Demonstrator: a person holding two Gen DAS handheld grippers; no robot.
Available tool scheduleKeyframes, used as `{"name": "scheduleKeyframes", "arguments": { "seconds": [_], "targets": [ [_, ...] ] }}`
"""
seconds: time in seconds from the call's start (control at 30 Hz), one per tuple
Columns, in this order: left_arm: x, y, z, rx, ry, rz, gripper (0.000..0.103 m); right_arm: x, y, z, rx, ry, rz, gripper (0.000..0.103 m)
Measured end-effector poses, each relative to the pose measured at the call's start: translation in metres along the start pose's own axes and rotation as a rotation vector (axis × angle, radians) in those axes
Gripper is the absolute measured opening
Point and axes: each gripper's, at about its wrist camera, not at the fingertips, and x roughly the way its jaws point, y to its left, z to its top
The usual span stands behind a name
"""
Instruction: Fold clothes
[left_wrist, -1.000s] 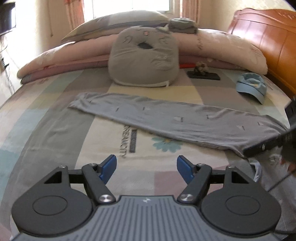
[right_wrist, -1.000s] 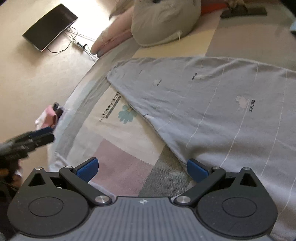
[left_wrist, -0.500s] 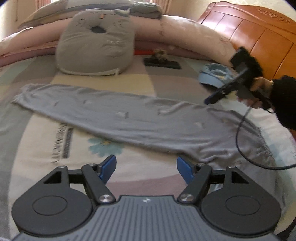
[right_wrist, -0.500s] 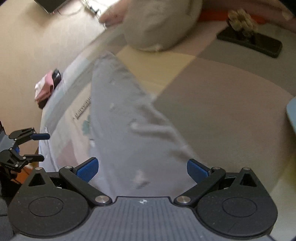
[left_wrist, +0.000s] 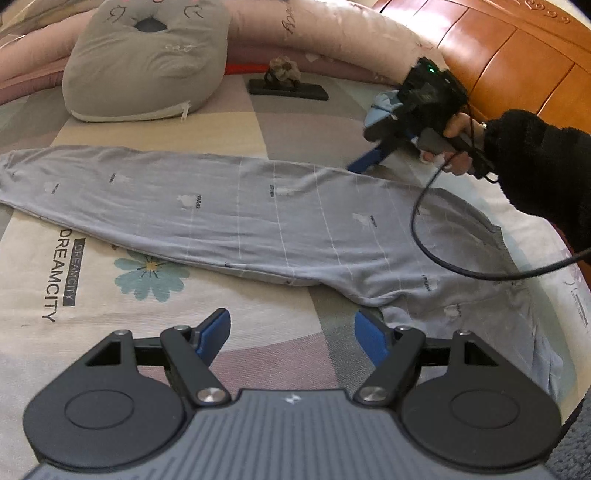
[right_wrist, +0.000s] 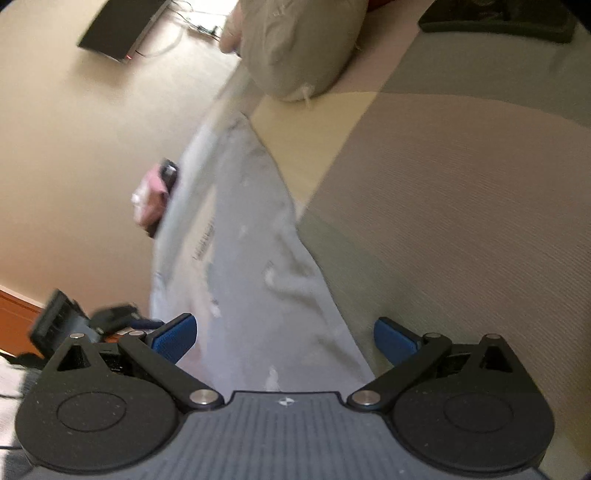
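Observation:
A long grey garment (left_wrist: 280, 218) with thin white lines lies flat across the bed, its narrow end at the left and its wide end at the right. My left gripper (left_wrist: 291, 332) hangs open over the bedsheet, just short of the garment's near edge. My right gripper (left_wrist: 364, 164), held by a hand in a black sleeve, sits at the garment's far edge on the right. In the right wrist view this gripper (right_wrist: 284, 334) is open, with the blurred garment (right_wrist: 258, 236) running away beneath and between its fingers.
A grey cushion (left_wrist: 147, 59) and a pink rolled quilt (left_wrist: 332, 37) lie at the head of the bed. A dark phone with a trinket (left_wrist: 288, 88) and a blue cap (left_wrist: 382, 107) rest beyond the garment. A wooden headboard (left_wrist: 517, 55) stands right. A black cable (left_wrist: 443, 254) loops over the cloth.
The left view has swung right and tilted down toward the garment's wide end. The right gripper has travelled from the near right corner to the garment's far edge by the cap. Both stay open.

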Motion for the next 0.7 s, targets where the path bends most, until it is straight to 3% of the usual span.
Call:
{"name": "scheduleKeyframes", "arguments": {
  "seconds": [0.17, 0.43, 0.7],
  "targets": [
    [0.005, 0.001, 0.003, -0.016, 0.004, 0.0, 0.075, 0.006, 0.001, 0.003, -0.009, 0.019, 0.032, 0.103],
    [0.003, 0.002, -0.002, -0.042, 0.0, 0.003, 0.075, -0.02, -0.004, -0.033, 0.048, 0.098, 0.052, 0.103],
    [0.002, 0.001, -0.002, -0.06, -0.016, -0.001, 0.075, 0.027, 0.013, 0.001, -0.036, 0.114, 0.121, 0.103]
  ]
}}
